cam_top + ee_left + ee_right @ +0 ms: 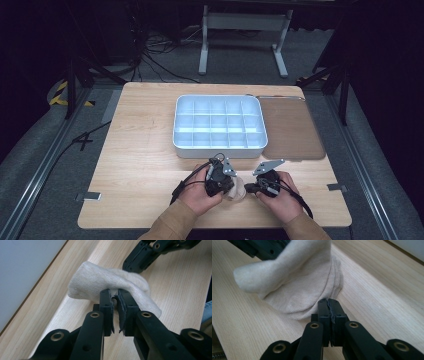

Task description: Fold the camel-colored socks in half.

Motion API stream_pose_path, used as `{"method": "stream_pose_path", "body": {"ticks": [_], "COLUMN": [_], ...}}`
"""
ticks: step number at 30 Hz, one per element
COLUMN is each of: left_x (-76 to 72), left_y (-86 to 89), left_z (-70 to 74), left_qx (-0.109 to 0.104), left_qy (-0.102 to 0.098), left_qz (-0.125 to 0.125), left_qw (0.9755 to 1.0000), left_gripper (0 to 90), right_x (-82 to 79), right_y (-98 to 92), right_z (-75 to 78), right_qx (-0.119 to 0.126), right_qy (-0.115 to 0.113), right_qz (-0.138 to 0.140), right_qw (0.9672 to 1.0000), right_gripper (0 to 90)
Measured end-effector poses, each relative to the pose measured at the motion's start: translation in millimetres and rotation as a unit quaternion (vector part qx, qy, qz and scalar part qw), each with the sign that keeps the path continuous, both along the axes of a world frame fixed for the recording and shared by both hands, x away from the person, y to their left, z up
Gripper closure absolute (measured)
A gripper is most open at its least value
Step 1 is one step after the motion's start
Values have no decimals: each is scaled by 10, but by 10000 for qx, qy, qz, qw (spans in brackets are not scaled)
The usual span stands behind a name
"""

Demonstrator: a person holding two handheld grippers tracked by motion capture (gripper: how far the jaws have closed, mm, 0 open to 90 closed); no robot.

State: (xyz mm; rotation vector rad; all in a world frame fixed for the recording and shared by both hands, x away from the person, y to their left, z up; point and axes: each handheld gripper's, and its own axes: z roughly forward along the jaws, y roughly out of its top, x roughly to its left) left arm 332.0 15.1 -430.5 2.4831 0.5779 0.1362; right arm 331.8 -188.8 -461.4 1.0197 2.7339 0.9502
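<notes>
My left hand-held gripper point(116, 296) is clamped on a fold of the beige sock point(110, 282), which lies bunched on the bench point(140, 150) just in front of the white compartment tray point(220, 147), between my two hands. My right hand-held gripper point(329, 302) has its jaws pressed together at the sock's point(307, 290) near hem; whether fabric is caught between them cannot be told. A brown mat point(292, 130) lies beside the tray, to its right.
</notes>
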Motion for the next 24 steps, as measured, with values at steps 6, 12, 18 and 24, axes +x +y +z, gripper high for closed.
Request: {"method": "stream_pose_path", "body": {"ticks": [6, 12, 18, 24], "left_x": [-16, -14, -17, -18], "left_y": [-109, -99, -100, -100], "left_z": [-81, -108, -109, -103], "left_qx": [32, 23, 15, 37], "left_qy": [-1, -40, -70, -97], "left_qz": [-168, -172, -170, -174], "left_qw": [9999, 9998, 9998, 9998], "left_gripper": [821, 794, 772, 766], "right_x": [10, 3, -18, -52], "right_y": [43, 30, -31, 21], "right_z": [-24, -5, 145, 278], "right_qx": [53, 58, 350, 679], "right_qy": [-37, -96, -304, -624], "right_qz": [42, 29, -29, 51], "right_qw": [10000, 9999, 9989, 9957], "right_gripper": [885, 856, 856, 866]}}
